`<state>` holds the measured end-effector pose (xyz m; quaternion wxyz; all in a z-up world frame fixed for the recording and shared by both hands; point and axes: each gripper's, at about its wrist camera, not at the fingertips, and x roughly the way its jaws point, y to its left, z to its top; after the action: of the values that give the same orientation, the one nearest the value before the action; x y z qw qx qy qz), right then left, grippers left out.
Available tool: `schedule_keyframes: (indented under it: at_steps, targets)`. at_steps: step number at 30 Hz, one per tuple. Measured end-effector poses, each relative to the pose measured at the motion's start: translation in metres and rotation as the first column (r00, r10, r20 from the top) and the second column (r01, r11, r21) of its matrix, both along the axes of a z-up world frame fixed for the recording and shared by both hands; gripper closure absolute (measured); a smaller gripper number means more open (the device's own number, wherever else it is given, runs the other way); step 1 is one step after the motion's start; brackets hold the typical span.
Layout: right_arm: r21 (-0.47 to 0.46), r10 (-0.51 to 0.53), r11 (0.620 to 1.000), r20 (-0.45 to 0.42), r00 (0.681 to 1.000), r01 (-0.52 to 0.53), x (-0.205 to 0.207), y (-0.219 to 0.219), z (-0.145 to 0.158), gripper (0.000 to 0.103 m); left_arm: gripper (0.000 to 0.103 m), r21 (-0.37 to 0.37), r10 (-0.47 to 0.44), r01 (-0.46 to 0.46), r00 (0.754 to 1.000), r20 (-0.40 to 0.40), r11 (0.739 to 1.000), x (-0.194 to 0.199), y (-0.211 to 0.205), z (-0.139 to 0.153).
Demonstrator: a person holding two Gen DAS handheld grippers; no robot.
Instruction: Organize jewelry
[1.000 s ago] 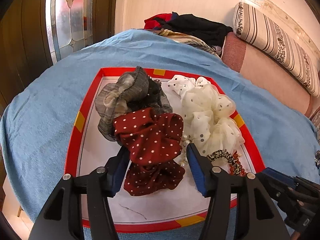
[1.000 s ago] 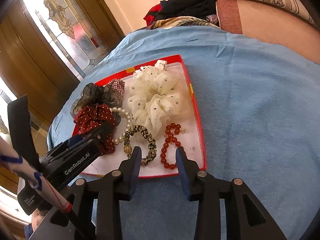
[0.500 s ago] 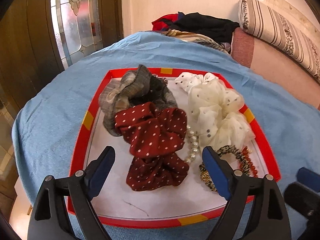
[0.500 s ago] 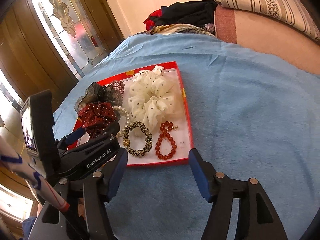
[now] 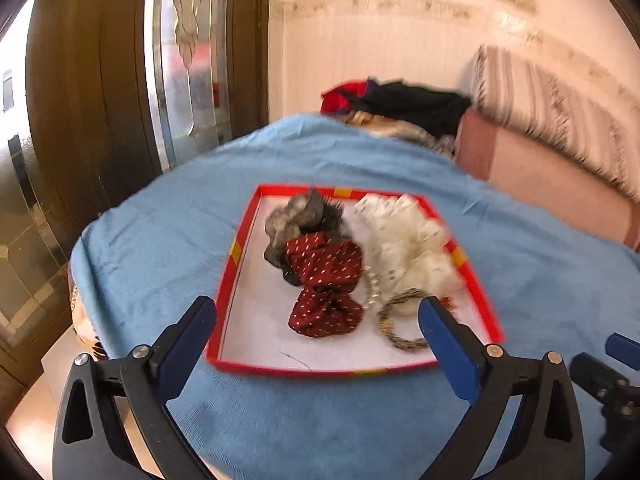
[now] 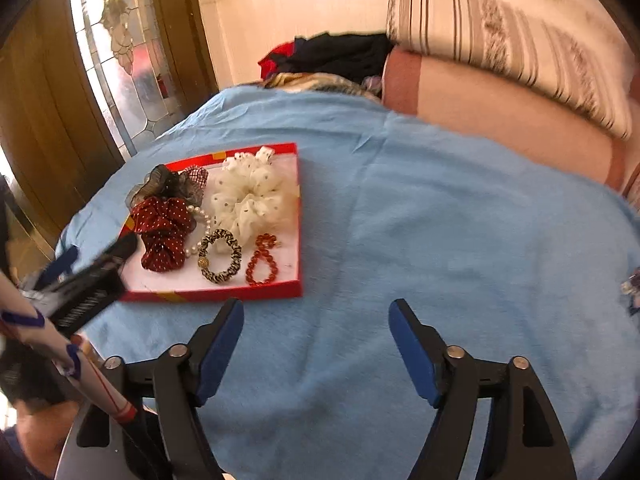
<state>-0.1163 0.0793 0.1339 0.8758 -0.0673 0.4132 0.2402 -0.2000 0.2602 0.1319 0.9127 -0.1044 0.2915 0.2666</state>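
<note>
We find both the left gripper (image 5: pixel 316 320) and right gripper (image 6: pixel 316 320) spread wide and empty, near the red tray (image 6: pixel 280 290) holding scrunchies (image 6: pixel 166 226) and bracelets (image 6: pixel 262 260) on the blue blanket (image 6: pixel 440 220).

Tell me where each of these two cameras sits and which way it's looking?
Left wrist: rides on the left claw, looking forward and down at the red tray straight ahead; its own two open blue-padded fingers show, and a bit of the other claw at the right edge.
Right wrist: rides on the right claw, aimed at bare blue blanket, tray off to its left; its open fingers show, plus the left claw and a sleeve.
Shared: tray, blanket, striped pillow, glass door.
</note>
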Motion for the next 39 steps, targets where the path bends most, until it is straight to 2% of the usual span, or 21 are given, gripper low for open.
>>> schedule_keyframes:
  at_steps: [2, 6, 10, 15, 18, 26, 39]
  targets:
    - [-0.018, -0.001, 1.0, 0.057, 0.998, 0.002, -0.018, -0.007, 0.015, 0.016, 0.0, 0.021, -0.003, 0.002, 0.999, 0.047, 1.0, -0.019, -0.008, 0.019]
    - [-0.058, 0.005, 0.998, 0.143, 0.99, 0.003, -0.044, -0.013, 0.033, 0.014, 0.0, 0.026, 0.024, -0.025, 0.999, 0.028, 0.999, -0.037, -0.015, 0.047]
    - [-0.096, 0.018, 0.995, 0.215, 0.976, 0.003, -0.066, -0.016, 0.047, 0.013, 0.0, 0.074, 0.072, -0.069, 0.997, -0.036, 0.995, -0.045, -0.023, 0.057]
    - [-0.128, 0.019, 0.992, 0.27, 0.963, 0.016, -0.078, -0.022, 0.053, 0.012, 0.0, 0.157, 0.103, -0.103, 0.995, 0.006, 0.982, -0.059, -0.041, 0.068]
    - [-0.129, 0.008, 0.991, 0.278, 0.96, 0.029, -0.08, -0.028, 0.054, 0.012, 0.0, 0.207, 0.117, -0.114, 0.993, 0.001, 0.972, -0.059, -0.051, 0.069]
    - [-0.155, 0.006, 0.987, 0.325, 0.946, 0.047, -0.084, -0.031, 0.053, 0.011, 0.0, 0.277, 0.104, -0.08, 0.992, -0.072, 0.958, -0.047, -0.067, 0.057]
    - [-0.208, 0.025, 0.977, 0.308, 0.951, 0.041, -0.078, -0.02, 0.035, 0.011, 0.0, 0.237, 0.145, -0.114, 0.982, -0.12, 0.965, -0.04, -0.049, 0.038]
